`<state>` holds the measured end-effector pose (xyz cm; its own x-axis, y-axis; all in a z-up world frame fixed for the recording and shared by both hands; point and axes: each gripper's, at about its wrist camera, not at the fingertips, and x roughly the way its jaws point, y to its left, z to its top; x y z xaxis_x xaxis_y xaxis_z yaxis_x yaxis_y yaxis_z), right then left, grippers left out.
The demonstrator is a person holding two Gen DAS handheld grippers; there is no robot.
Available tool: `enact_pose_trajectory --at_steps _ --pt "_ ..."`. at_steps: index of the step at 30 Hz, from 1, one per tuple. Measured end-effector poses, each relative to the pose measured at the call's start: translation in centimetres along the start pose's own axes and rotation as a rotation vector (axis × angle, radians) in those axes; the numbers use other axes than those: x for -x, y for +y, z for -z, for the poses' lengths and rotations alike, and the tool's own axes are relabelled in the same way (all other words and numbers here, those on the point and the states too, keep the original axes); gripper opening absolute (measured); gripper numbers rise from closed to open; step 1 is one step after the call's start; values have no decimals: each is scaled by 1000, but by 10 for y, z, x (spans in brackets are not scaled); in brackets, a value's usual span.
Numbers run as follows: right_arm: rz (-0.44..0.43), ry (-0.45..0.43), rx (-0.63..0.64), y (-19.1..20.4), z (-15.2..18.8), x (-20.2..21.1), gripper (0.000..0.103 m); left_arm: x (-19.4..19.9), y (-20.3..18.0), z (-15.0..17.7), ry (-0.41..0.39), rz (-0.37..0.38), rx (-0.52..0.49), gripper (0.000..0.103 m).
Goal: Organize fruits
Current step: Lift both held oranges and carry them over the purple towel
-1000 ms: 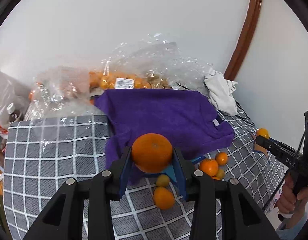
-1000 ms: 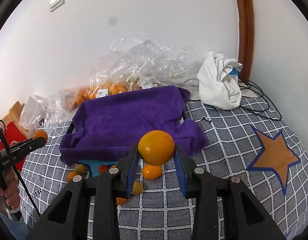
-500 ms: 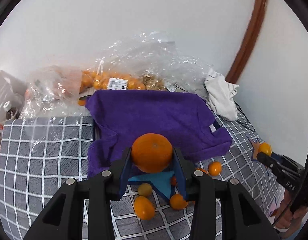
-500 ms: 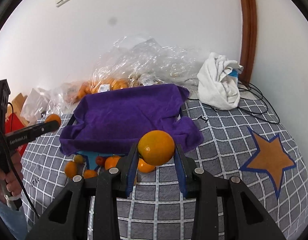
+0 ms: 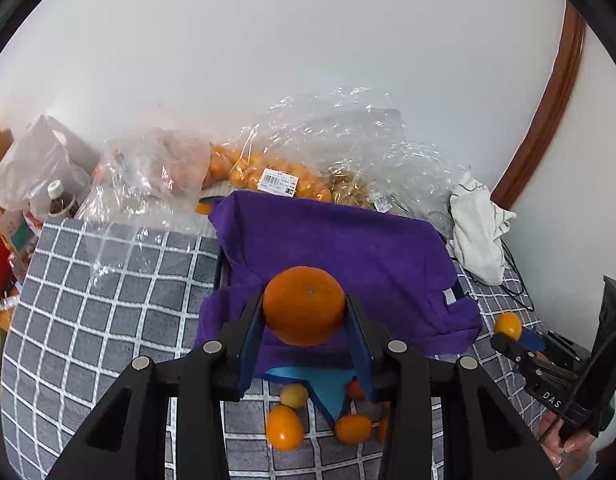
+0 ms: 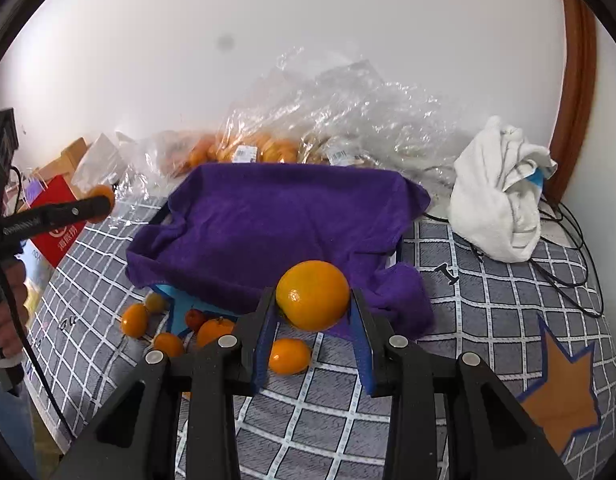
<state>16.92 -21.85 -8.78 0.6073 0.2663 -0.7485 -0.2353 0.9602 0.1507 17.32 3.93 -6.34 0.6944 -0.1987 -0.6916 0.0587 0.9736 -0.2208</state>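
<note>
Orange and round, a big orange (image 5: 304,305) sits squeezed between the blue pads of my left tongs (image 5: 304,316); I hold them up over the front edge of the purple towel (image 5: 347,264); my right tongs (image 6: 312,300) pinch a yellow orange (image 6: 312,295) the same way, up above the checked blanket (image 6: 487,320), pointing at the towel; little oranges (image 6: 290,356) lie on the blanket just under them, beside a blue star shape (image 6: 180,304); bags of fruit (image 5: 268,172) sit by the wall behind the towel.
</note>
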Motion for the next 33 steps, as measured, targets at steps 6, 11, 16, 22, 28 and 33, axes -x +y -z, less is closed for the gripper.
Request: enact_pose_trajectory --at_steps 6,11,16,22,28,33 --pt "-40 3 -24 -3 -4 -17 35 6 3 0 -35 -55 2 38" --pt "6 -35 -52 -3 -3 -3 35 15 2 3 -29 -39 -39 38" --pt "71 -85 -73 2 -2 24 35 18 0 -2 -32 13 -63 38" --pt "145 -114 -113 9 1 54 35 8 -14 -12 -34 94 -120 38" --pt "193 -118 -115 14 -5 59 35 -3 -14 -19 -31 114 -136 38" --pt "190 -118 -108 15 -16 46 35 -12 -1 -22 -26 98 -115 38"
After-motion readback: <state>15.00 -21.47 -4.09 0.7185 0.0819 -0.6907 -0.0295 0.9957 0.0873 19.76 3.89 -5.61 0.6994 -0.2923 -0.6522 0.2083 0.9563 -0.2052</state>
